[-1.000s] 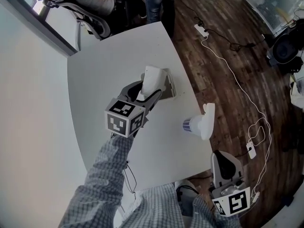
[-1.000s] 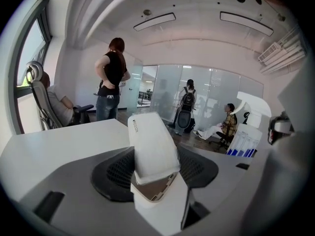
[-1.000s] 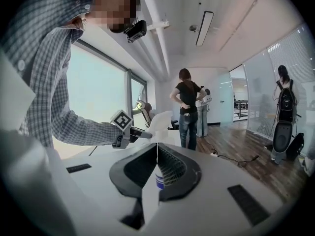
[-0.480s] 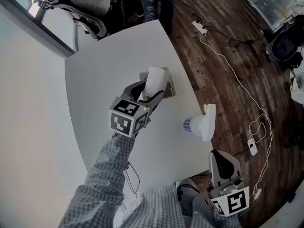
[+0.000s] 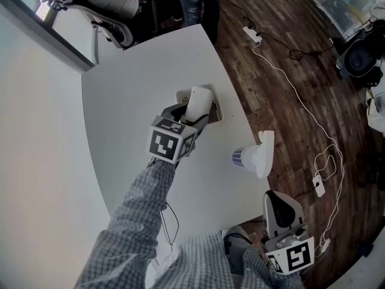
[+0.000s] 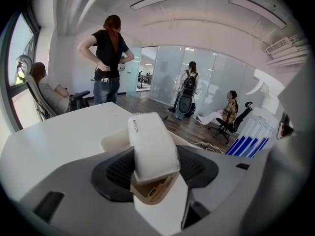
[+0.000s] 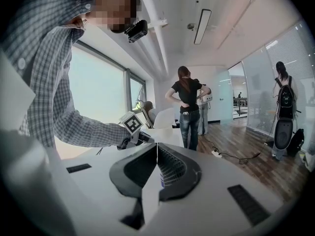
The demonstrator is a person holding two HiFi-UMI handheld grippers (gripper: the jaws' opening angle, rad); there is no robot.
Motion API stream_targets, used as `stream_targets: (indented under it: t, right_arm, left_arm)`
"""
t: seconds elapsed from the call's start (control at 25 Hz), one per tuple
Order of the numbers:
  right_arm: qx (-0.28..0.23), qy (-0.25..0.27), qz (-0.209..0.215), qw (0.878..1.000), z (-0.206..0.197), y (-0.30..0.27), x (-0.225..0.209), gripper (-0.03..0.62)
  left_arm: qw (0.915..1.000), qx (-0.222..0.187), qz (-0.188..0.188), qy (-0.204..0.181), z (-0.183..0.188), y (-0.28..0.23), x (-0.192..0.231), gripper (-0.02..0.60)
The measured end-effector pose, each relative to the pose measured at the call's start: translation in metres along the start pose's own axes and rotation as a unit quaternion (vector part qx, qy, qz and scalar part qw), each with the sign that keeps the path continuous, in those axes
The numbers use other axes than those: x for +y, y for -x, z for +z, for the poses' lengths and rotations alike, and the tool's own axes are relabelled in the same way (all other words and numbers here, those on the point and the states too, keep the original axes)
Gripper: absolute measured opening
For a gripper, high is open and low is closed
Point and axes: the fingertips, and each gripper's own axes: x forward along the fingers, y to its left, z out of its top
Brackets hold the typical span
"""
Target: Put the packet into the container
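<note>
A small, shallow, cream-coloured container [image 5: 215, 112] sits on the white table [image 5: 129, 83], near its right edge. The white packet [image 5: 198, 103] is not lying in it: it is clamped in the left gripper [image 5: 192, 117] and held tilted right over the container, one end up and toward the far side. The packet and the gripper cover most of the container's inside, so I cannot tell whether anything lies in it or whether the packet's lower end touches it. In the left gripper view the jaws press on the packet [image 6: 150, 144] from both sides, about halfway along it, and the rim of the container [image 6: 112, 138] shows just behind. The left arm, in a checked sleeve [image 5: 135, 221], reaches forward from the table's near edge, with the marker cube turned up toward the head camera. A white spray bottle [image 5: 255, 155] with a blue-striped label lies near the table's right edge, apart from the container. The right gripper [image 5: 280, 198] hangs low at the person's right, off the table and over the wooden floor [image 5: 283, 77], where a white cable [image 5: 299, 104] trails. In the right gripper view its jaws are pressed together with nothing between them.
</note>
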Motion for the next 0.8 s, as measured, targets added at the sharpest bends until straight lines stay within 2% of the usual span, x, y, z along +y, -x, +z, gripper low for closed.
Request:
stream_targets:
  t: [0.44, 0.8]
  right_arm:
    - [-0.002, 0.003, 0.011, 1.0, -0.003, -0.001, 0.004, 0.015]
    - [-0.006, 0.009, 0.017, 1.0, -0.003, 0.009, 0.002, 0.015]
  left_arm:
    - [0.9996, -0.004, 0.011, -0.026, 0.001, -0.006, -0.004, 0.267]
    - [0.9989, -0.033, 0.028, -0.02, 0.013, 0.008, -0.003, 0.267]
